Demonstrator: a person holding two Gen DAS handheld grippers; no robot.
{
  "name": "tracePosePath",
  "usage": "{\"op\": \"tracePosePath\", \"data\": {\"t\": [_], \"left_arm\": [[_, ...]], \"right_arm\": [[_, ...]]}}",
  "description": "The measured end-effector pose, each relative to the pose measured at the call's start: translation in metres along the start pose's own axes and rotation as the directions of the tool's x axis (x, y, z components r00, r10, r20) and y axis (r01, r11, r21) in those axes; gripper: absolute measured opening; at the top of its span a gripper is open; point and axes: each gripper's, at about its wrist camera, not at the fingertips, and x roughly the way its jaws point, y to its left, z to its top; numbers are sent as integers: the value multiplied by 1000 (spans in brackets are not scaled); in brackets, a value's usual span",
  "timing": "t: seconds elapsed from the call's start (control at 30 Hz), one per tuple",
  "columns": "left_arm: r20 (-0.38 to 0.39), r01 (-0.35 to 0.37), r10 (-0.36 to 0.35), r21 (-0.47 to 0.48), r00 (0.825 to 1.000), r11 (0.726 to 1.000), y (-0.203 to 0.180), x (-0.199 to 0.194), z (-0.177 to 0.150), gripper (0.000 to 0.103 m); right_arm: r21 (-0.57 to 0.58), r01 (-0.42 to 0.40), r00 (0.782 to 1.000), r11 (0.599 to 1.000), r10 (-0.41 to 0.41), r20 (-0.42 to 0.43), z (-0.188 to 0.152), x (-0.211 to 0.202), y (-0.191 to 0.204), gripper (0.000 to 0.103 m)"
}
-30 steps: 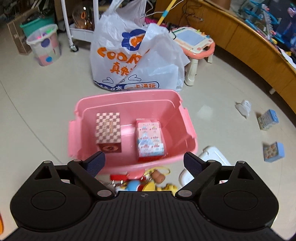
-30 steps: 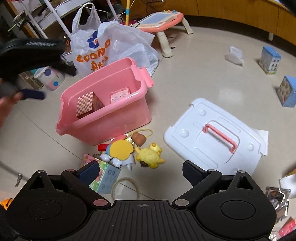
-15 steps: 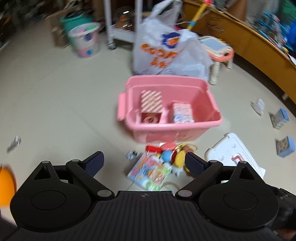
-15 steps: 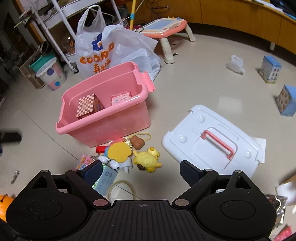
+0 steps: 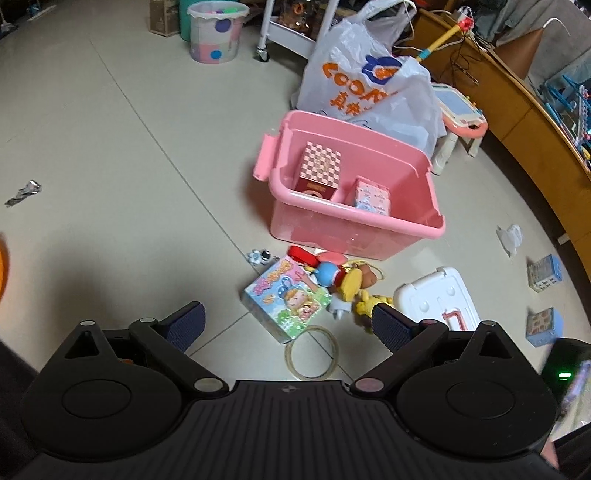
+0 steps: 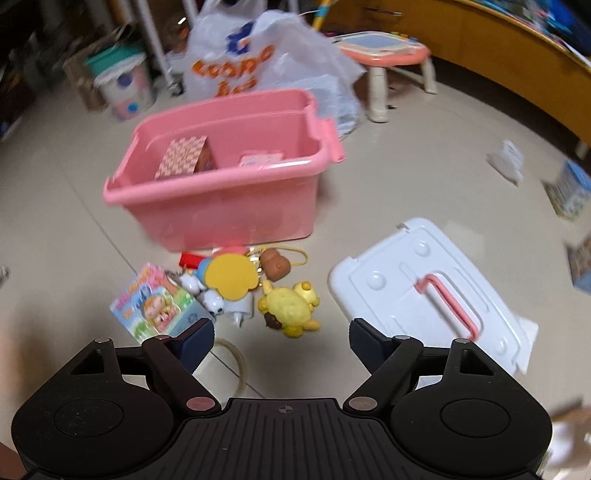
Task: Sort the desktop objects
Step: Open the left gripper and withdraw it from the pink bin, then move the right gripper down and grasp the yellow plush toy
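While both my tongs hang above the floor with their jaws spread wide and nothing between them, each camera catches a different slice. From the left gripper (image 5: 288, 326) I see the spotted bucket (image 5: 215, 31) and a crumpled foil scrap (image 5: 23, 192) off on the bare tiles, plus a tiny white figure (image 5: 259, 256) beside the toy pile — none of that is clear from the other side. From the right gripper (image 6: 281, 338) I get the white lid (image 6: 432, 295) whole, pink handle up, where the left view shows only its corner.

The pink bin (image 5: 354, 225) stands open on the floor, a plastic bag (image 5: 369, 81) against its far side. Toys crowd its near wall: a picture box (image 5: 286, 299), a yellow plush (image 6: 290, 308), a brown charm (image 6: 275, 264), a figure with a yellow disc (image 6: 231, 277), and a tape ring (image 5: 312, 352) lying just beside the picture box. Open tile stretches wide to the left of the bin; to the right, the lid takes much of the floor.

Inside the bin I count two boxes — a checkered one (image 5: 319, 168) and a pale printed one (image 5: 371, 195), side by side. Two blue boxes (image 5: 545, 273) sit well apart to the right, near a white wrapper (image 5: 511, 238).
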Motion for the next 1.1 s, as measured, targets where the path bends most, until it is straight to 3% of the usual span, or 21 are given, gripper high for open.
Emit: {"op": "tracePosePath", "data": {"t": [0.13, 0.37, 0.97, 1.1], "left_arm": [[-6, -12, 12, -66, 1000, 998, 3, 11, 5, 99], [-74, -27, 10, -228, 997, 973, 11, 33, 2, 99], [-149, -18, -18, -237, 989, 971, -1, 59, 8, 99], [-152, -23, -15, -243, 988, 970, 0, 61, 9, 99]], "right_arm": [[-69, 5, 999, 998, -8, -37, -1, 32, 6, 78], [-58, -31, 996, 998, 26, -80, -1, 80, -1, 85], [-86, 23, 981, 996, -39, -191, 7, 172, -2, 86], [-83, 15, 977, 996, -32, -209, 6, 181, -2, 77]]}}
